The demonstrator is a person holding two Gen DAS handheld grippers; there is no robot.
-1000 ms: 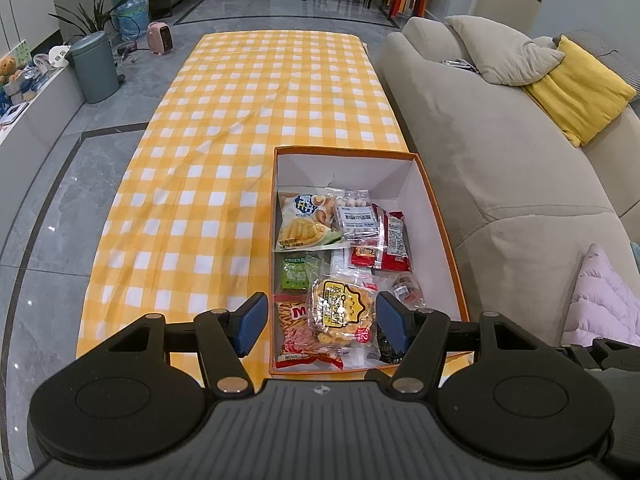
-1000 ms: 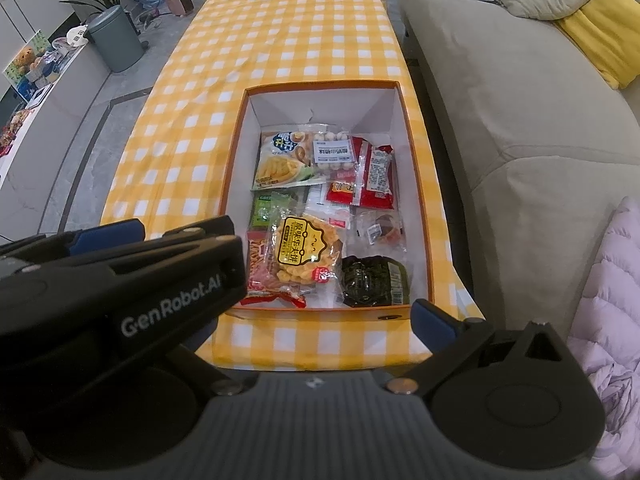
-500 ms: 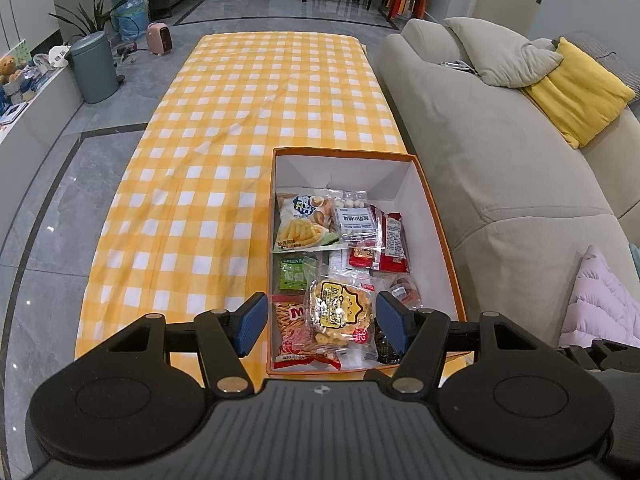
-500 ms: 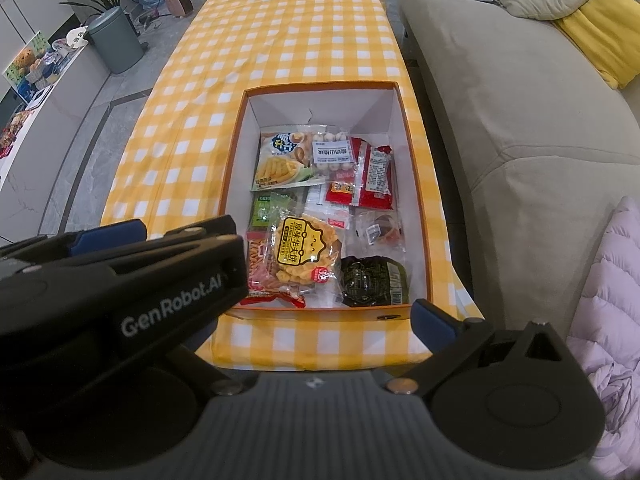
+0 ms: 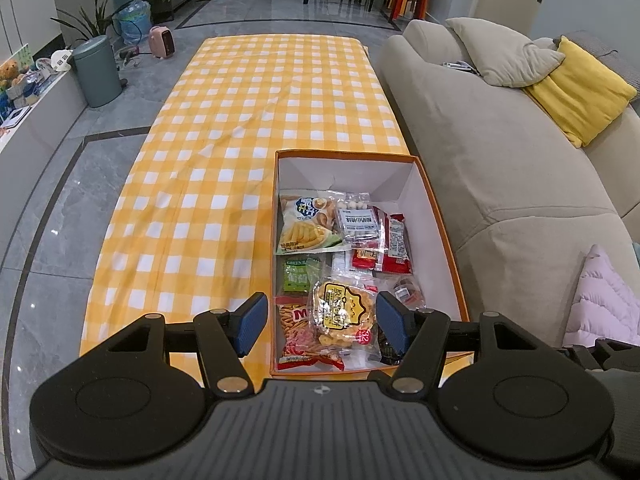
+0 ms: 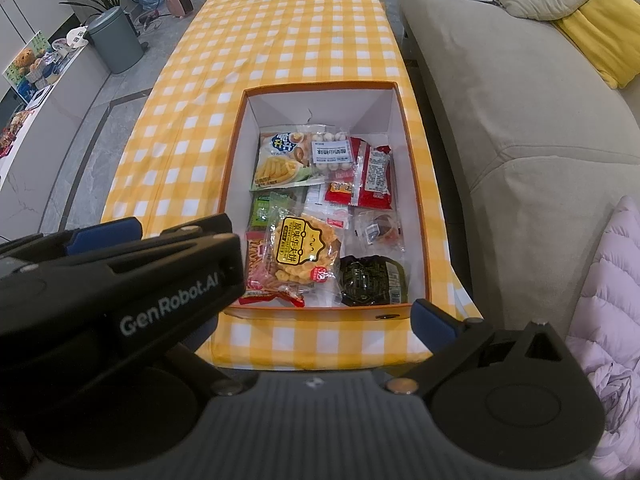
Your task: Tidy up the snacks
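Note:
An orange box (image 5: 448, 240) with white inside walls (image 6: 416, 184) sits on the near right part of the yellow checked table. It holds several snack packs: a yellow-label biscuit pack (image 5: 344, 312) (image 6: 306, 254), a red stick-snack pack (image 5: 296, 336), a green pack (image 6: 262, 210), a chips bag (image 5: 306, 224) (image 6: 282, 160), red packs (image 6: 374, 176) and a dark pack (image 6: 372, 280). My left gripper (image 5: 320, 322) is open and empty above the box's near end. My right gripper (image 6: 320, 320) is open and empty, short of the box; the left gripper's body (image 6: 120, 288) hides its left finger.
The checked tablecloth (image 5: 248, 128) stretches far ahead and left. A grey sofa (image 5: 500, 152) with grey and yellow cushions runs along the right. A pink quilt (image 6: 616, 300) lies at the near right. A grey bin (image 5: 98, 72) and a low counter stand on the left.
Both views have hardly shifted; the left gripper has drifted slightly back and up. Both grippers stay open and empty.

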